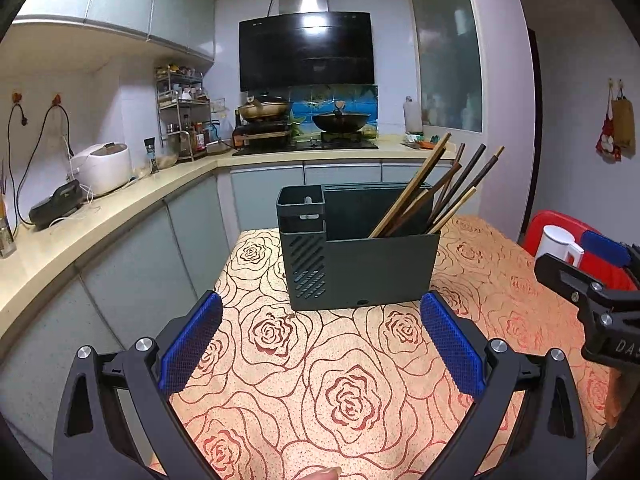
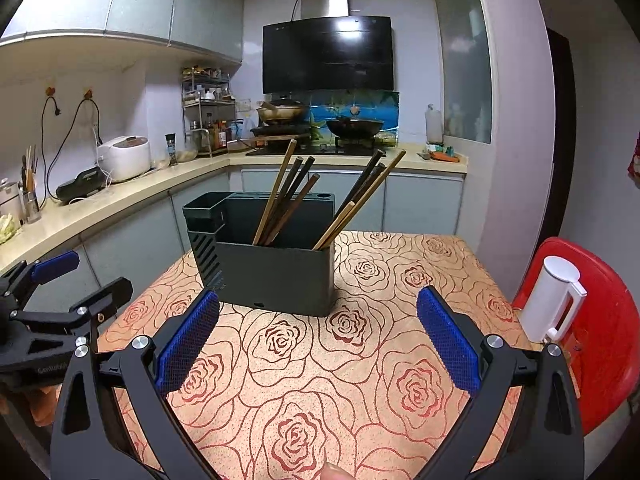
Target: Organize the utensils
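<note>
A dark grey utensil holder stands on the rose-patterned tablecloth. Several wooden chopsticks lean inside its main compartment, in two bunches in the right wrist view. Its small left compartment looks empty. My left gripper hovers open in front of the holder, nothing between its blue pads. My right gripper is likewise open and empty just short of the holder. Each gripper shows at the other view's edge.
A white kettle sits on a red stool right of the table. An L-shaped counter behind holds a rice cooker, spice rack and stove with woks. A fingertip shows at the bottom edge.
</note>
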{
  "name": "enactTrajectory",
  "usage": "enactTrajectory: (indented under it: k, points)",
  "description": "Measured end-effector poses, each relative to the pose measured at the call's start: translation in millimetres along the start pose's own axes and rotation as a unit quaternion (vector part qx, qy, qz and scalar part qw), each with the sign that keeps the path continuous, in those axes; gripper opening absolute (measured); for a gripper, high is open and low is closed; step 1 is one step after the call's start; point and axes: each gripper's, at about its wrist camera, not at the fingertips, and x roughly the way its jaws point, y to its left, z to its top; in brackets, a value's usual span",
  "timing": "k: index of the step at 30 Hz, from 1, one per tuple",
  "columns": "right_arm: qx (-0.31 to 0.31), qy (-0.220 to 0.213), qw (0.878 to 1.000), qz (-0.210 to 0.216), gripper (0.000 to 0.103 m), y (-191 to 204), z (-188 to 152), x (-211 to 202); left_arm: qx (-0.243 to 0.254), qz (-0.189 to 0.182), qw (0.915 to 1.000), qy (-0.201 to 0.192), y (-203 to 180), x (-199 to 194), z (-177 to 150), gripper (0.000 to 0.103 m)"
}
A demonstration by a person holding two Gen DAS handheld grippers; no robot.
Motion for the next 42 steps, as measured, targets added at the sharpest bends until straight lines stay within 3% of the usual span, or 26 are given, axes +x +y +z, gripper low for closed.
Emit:
enactTrajectory:
  k: [16,42]
  points:
    - [0.012,0.008,1.000,-0.001,0.096,-0.7,-2.8,2.5,-0.020,-0.004,0.9998,0.009,7.3,4.1,-0.7,0.096]
    - [0.008,0.016,1.000,0.000,0.096,5.5,-7.2,5.7,-0.008,0.011,0.9999,0.004,2.9,3.5,-5.3,0.096]
